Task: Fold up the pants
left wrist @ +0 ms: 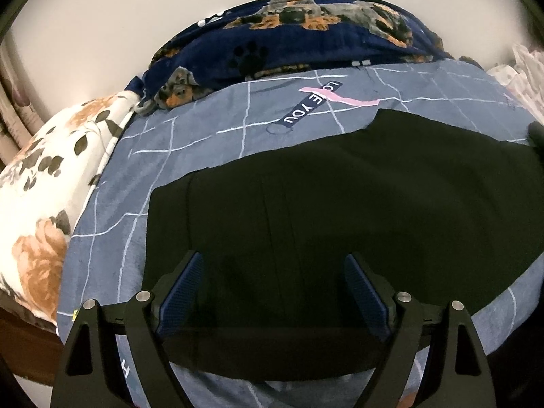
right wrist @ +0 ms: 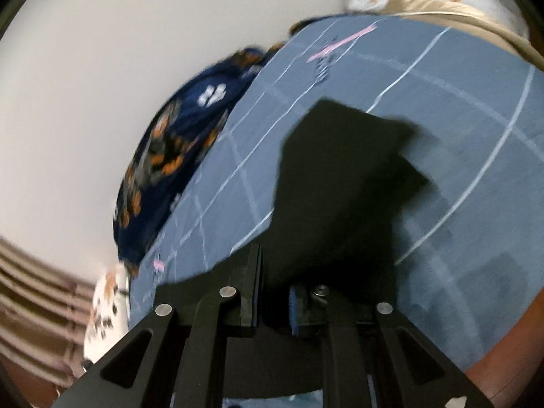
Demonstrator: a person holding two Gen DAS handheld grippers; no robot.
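Two matching black grippers on show.
Left gripper and right gripper: angular black frames, silver screws, ribbed blue pads.

From my remote seat: a navy dog-print blanket bunched along the far edge of my blue-grey checked bedspread, a floral pillow at its left edge.

Open blue bedsheet beyond the black pants; apparently heaped dog-print blanket along the far edge.
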